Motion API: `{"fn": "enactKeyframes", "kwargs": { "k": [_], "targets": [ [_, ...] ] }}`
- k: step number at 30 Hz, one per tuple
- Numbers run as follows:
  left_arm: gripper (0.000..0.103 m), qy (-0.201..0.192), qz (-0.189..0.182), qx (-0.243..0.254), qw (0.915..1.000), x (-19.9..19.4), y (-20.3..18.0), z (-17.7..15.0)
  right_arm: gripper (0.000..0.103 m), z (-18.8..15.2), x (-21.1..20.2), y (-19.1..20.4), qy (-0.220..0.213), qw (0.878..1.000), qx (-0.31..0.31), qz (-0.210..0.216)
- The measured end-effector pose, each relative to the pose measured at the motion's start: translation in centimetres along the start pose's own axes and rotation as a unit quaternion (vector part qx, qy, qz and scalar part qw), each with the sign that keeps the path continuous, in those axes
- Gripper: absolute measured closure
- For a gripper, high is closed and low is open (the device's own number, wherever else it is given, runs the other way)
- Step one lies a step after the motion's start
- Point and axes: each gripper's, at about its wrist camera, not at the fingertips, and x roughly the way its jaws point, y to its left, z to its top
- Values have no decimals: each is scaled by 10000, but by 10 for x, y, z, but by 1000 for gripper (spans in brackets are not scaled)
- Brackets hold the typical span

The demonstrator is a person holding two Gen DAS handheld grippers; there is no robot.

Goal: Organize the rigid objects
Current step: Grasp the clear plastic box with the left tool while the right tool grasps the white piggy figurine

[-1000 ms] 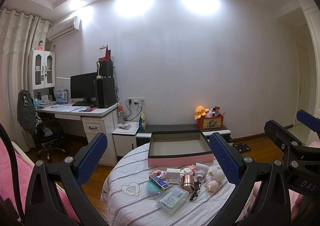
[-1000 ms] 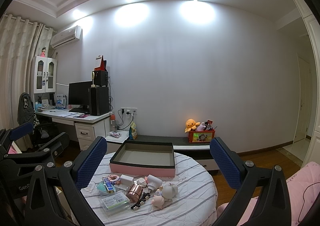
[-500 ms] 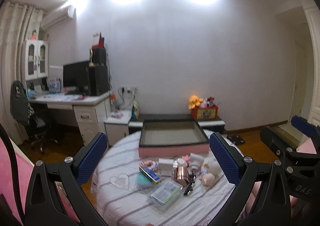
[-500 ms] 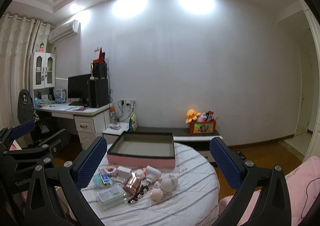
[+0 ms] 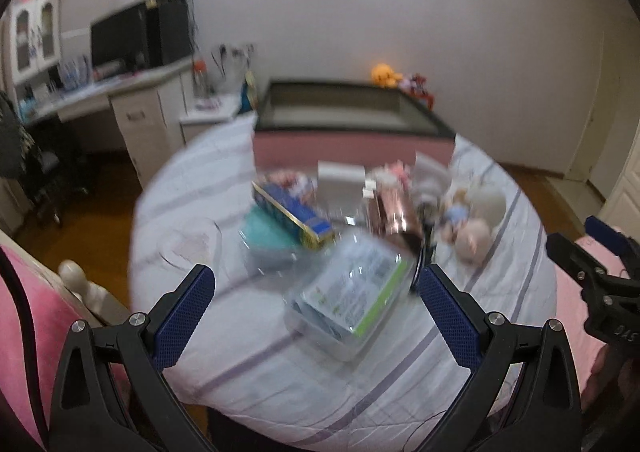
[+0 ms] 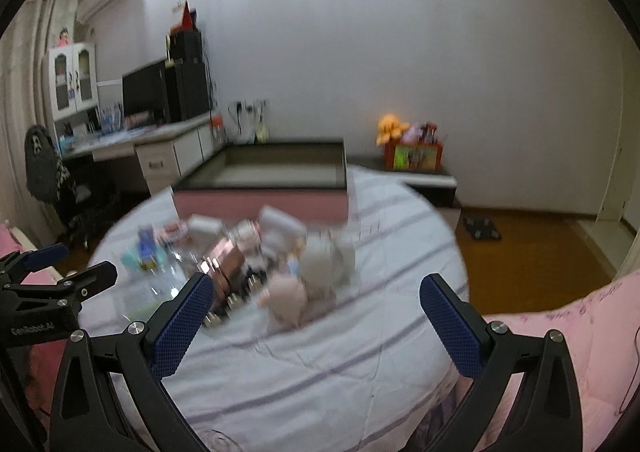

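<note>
While both views blur: left gripper [image 5: 316,300] spread wide, empty, over clear case [image 5: 352,302]; right gripper [image 6: 316,312] spread wide, empty, near pink toy [image 6: 286,300]. Clutter on round table [image 5: 248,364], before pink box [image 5: 352,149].

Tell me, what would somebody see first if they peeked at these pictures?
Probably the jumble of small things piled in the middle of the round striped table, with a clear plastic box nearest. Behind the pile sits a big, empty-looking pink box. Two open blue-tipped tongs, left and right, frame the views.
</note>
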Motion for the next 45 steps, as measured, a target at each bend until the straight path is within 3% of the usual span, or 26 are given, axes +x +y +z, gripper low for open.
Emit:
{"fn": "enactKeyframes", "kwargs": {
  "k": [6,8,9,12,13,15,24,29,33,36,38,39,42,45],
  "targets": [
    [0,330,149,193,9992,23,-6,-9,0,-18,34,-9,432,9990,56,61],
    [0,387,10,145,9991,30,-5,-11,0,-19,37,-10,479,9988,84,91],
    [3,444,-47,130,9989,33,-6,-11,0,-20,40,-11,517,9986,96,93],
    [26,676,-219,318,9970,47,-15,-15,0,-19,47,-10,621,9979,121,99],
    [27,700,-178,395,9966,49,-17,-16,0,-20,50,-10,652,9977,132,114],
    [28,593,-103,537,9967,47,-21,-17,0,-21,55,-10,694,9973,166,176],
    [29,297,-185,323,9989,25,-13,-12,0,-14,83,-5,914,9942,405,399],
    [28,186,68,125,9997,22,-10,-17,0,-12,110,-6,1196,9878,822,558],
    [27,331,126,133,9993,31,-13,-21,0,-8,121,-4,1276,9862,926,502],
    [19,460,36,92,9989,37,-12,-21,1,-8,128,-2,1369,9851,862,580],
    [18,434,-111,23,9990,36,-9,-19,11,-9,128,-4,1405,9850,845,542],
    [18,441,-192,-39,9988,36,-7,-18,21,-10,126,-4,1365,9865,754,503],
    [17,454,-318,-238,9982,37,-3,-16,39,-12,118,-8,1296,9856,765,768],
    [32,438,-402,-172,9981,38,-5,-17,40,-16,111,-10,1261,9865,651,817]
  ]
}}
